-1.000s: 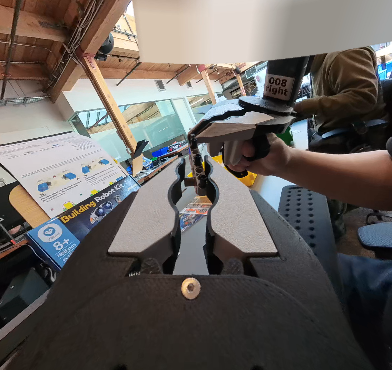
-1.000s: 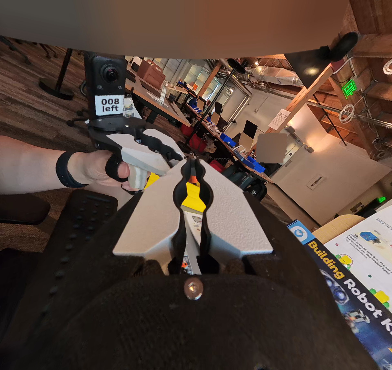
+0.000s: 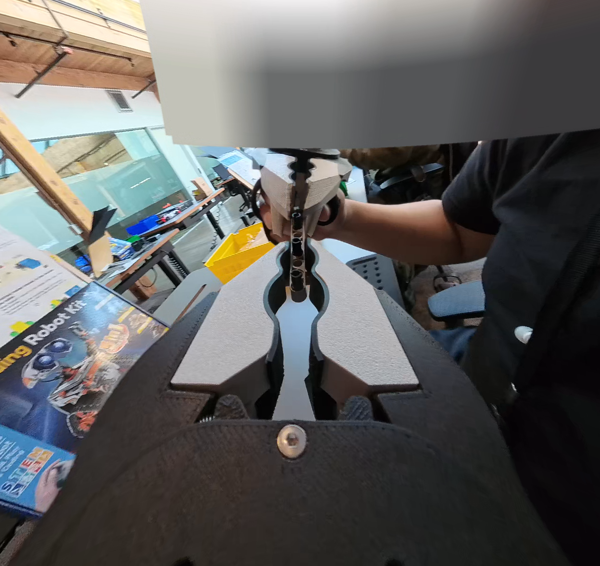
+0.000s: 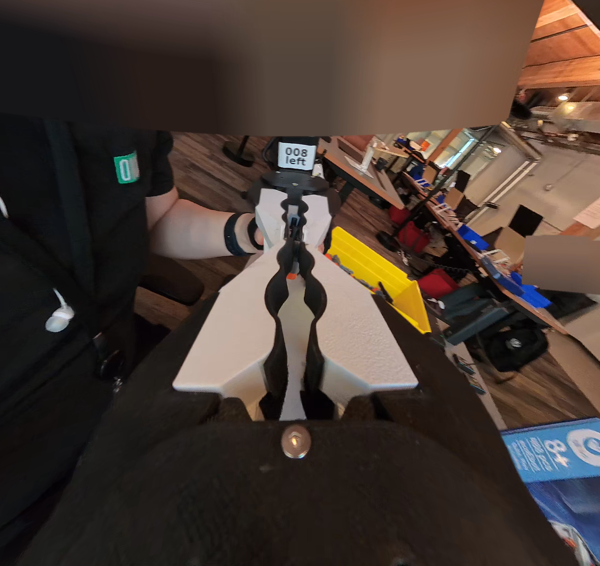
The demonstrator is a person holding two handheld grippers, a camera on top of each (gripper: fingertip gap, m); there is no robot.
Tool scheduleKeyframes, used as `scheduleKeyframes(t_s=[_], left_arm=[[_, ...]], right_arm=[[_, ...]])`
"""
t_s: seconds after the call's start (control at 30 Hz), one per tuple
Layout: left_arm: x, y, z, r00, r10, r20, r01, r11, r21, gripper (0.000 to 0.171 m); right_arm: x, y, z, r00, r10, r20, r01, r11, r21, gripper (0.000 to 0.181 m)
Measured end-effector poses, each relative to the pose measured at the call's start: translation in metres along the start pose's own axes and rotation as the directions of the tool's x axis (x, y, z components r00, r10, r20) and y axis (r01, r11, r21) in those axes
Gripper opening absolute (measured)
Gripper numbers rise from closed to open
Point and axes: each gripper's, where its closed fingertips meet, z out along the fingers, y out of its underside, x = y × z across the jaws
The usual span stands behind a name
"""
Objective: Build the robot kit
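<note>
A thin grey perforated beam (image 3: 297, 259) with black pins in its holes runs between the two grippers, which face each other tip to tip in the air. My left gripper (image 3: 297, 248) has its jaws closed in on the near end of the beam. The right gripper (image 3: 298, 193), held in a hand, grips the far end. In the right wrist view my right gripper (image 4: 293, 251) is shut on the same beam (image 4: 294, 263), with an orange pin (image 4: 291, 276) at its near end. The left gripper (image 4: 293, 225) faces it, closed on the other end.
A yellow bin (image 3: 237, 258) of parts stands just beyond the grippers; it also shows in the right wrist view (image 4: 373, 267). A blue kit box (image 3: 74, 355) and an instruction sheet (image 3: 29, 277) lie at the left. The person's dark-clothed torso (image 3: 535, 290) is close by. Desks stand behind. The grippers are tip to tip, or close to it.
Both grippers have swung round to face each other head-on, nearer the person. My left jaws, open around the beam before, have closed onto it. The right stays shut.
</note>
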Motion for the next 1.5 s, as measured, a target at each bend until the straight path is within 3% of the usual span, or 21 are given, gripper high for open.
scheduleKeyframes(t_s=[0.27, 0.33, 0.43, 0.6, 0.73, 0.8, 1.0, 1.07, 1.17, 1.37, 1.5], left_arm=[[0.022, -0.005, 0.0, 0.966, -0.094, -0.24, 0.105, 0.994, 0.032, 0.005], [0.016, -0.007, 0.001, 0.966, -0.113, -0.231, 0.129, 0.99, 0.057, 0.005], [-0.005, 0.0, 0.0, 0.986, -0.122, -0.116, 0.127, 0.991, 0.035, 0.005], [-0.02, 0.002, -0.002, 0.996, -0.086, 0.01, 0.086, 0.996, 0.008, 0.005], [-0.034, -0.008, -0.014, 0.981, -0.188, 0.036, 0.184, 0.978, 0.098, 0.005], [-0.037, -0.004, -0.015, 0.977, -0.209, 0.047, 0.204, 0.974, 0.098, 0.005], [-0.037, 0.009, -0.006, 0.984, -0.098, 0.149, 0.105, 0.994, -0.04, 0.005], [-0.037, 0.008, -0.005, 0.983, -0.062, 0.172, 0.074, 0.995, -0.063, 0.005], [-0.038, 0.007, -0.005, 0.979, -0.018, 0.202, 0.037, 0.995, -0.091, 0.005], [-0.032, 0.004, -0.002, 0.985, -0.027, 0.171, 0.042, 0.996, -0.084, 0.005], [-0.02, 0.002, -0.001, 0.995, -0.077, 0.07, 0.082, 0.994, -0.074, 0.005]], right_arm=[[-0.024, -0.008, 0.0, 0.948, 0.067, 0.31, -0.097, 0.992, 0.082, 0.001], [-0.017, -0.01, 0.0, 0.924, 0.157, 0.35, -0.204, 0.974, 0.102, 0.002], [0.005, 0.0, 0.001, 0.944, 0.219, 0.248, -0.248, 0.964, 0.091, 0.002], [0.024, 0.01, -0.003, 0.993, 0.113, -0.025, -0.113, 0.994, 0.008, 0.02], [0.041, -0.008, -0.022, 0.97, 0.062, -0.235, -0.036, 0.993, 0.113, 0.017], [0.043, -0.011, -0.023, 0.957, 0.034, -0.287, -0.004, 0.994, 0.107, 0.013], [0.044, 0.007, 0.001, 0.932, -0.106, -0.346, 0.046, 0.983, -0.178, 0.012], [0.043, 0.013, 0.005, 0.934, -0.092, -0.346, 0.012, 0.974, -0.227, 0.012], [0.041, 0.014, 0.005, 0.94, -0.015, -0.34, -0.06, 0.976, -0.21, 0.002], [0.036, 0.011, 0.003, 0.954, -0.014, -0.3, -0.043, 0.983, -0.181, 0.001], [0.022, 0.007, 0.002, 0.98, 0.039, -0.196, -0.061, 0.992, -0.108, 0.002]])
